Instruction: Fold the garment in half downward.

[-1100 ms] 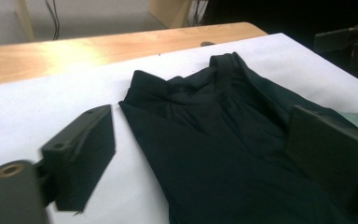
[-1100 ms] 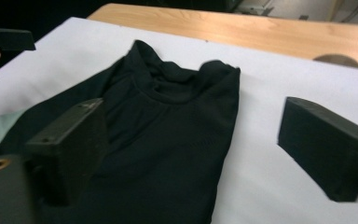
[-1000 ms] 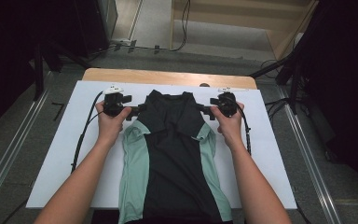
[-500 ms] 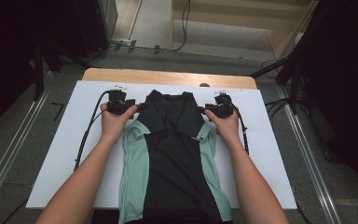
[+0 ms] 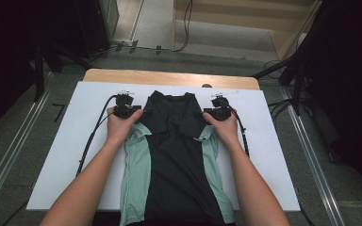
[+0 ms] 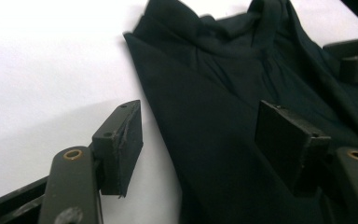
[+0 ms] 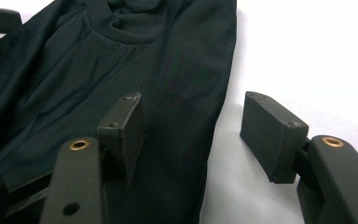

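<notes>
My hands have crept inward; my left gripper [image 6: 198,149] and right gripper [image 7: 193,140] gape, straddling the black-and-mint fabric shirt [image 5: 174,155], its hem cut off below.

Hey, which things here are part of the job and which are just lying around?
In the job:
- black and mint shirt
- left claw, open at the shirt's edge
- right claw, open at the other edge

Lying about:
- white table cover
- floor cables
</notes>
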### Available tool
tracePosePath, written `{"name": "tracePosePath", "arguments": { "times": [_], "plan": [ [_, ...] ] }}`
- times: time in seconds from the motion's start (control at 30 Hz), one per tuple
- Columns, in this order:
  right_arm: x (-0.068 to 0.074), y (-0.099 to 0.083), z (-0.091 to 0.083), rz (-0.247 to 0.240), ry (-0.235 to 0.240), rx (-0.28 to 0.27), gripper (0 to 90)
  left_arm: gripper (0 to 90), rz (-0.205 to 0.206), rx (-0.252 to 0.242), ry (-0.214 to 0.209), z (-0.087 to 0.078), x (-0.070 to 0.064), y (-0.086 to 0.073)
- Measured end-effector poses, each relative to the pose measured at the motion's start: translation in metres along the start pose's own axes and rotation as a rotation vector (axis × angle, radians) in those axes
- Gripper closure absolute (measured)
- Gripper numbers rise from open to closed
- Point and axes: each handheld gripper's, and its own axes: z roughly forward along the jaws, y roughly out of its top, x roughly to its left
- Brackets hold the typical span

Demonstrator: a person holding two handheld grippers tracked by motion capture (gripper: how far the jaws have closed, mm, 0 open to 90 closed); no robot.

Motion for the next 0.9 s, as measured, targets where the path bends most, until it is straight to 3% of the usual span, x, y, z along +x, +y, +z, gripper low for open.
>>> {"name": "tracePosePath", "arguments": {
  "times": [0.13, 0.27, 0.37, 0.4, 0.43, 0.47, 0.53, 0.6, 0.67, 0.77, 0.9],
  "plan": [
    [0.001, -0.001, 0.000, 0.001, 0.001, 0.006, 38.4, 37.4, 0.009, 0.034, -0.005, 0.002, -0.002, 0.001],
    [0.003, -0.001, 0.001, -0.012, 0.008, 0.019, 44.1, 48.1, 0.035, 0.062, 0.030, 0.003, -0.006, 0.002],
    [0.005, -0.002, 0.002, -0.020, 0.003, 0.030, 54.1, 57.8, 0.038, 0.068, 0.049, 0.004, -0.008, 0.002],
    [0.006, -0.002, 0.002, -0.018, -0.008, 0.038, 63.8, 64.7, 0.038, 0.070, 0.054, 0.004, -0.008, 0.002],
    [0.006, -0.002, 0.002, -0.018, -0.008, 0.038, 63.8, 64.7, 0.038, 0.071, 0.056, 0.004, -0.008, 0.002],
    [0.005, -0.002, 0.002, -0.007, -0.017, 0.039, 69.6, 73.6, 0.036, 0.074, 0.055, 0.004, -0.008, 0.002],
    [0.004, -0.002, 0.002, 0.004, -0.007, 0.041, 77.7, 78.6, 0.052, 0.084, 0.044, 0.005, -0.009, 0.001],
    [0.004, -0.003, 0.003, 0.012, 0.009, 0.051, 81.5, 81.5, 0.079, 0.088, 0.048, 0.005, -0.011, 0.001],
    [0.009, -0.002, 0.002, -0.038, -0.019, 0.054, 83.5, 83.8, 0.109, 0.090, 0.060, 0.005, -0.012, 0.001],
    [0.012, -0.001, 0.001, -0.047, -0.030, 0.040, 84.1, 84.6, 0.104, 0.085, 0.056, 0.004, -0.012, 0.002],
    [0.016, 0.001, -0.006, -0.068, -0.044, -0.010, 84.5, 85.5, 0.100, 0.052, 0.013, -0.005, -0.013, 0.005]
  ]
}}
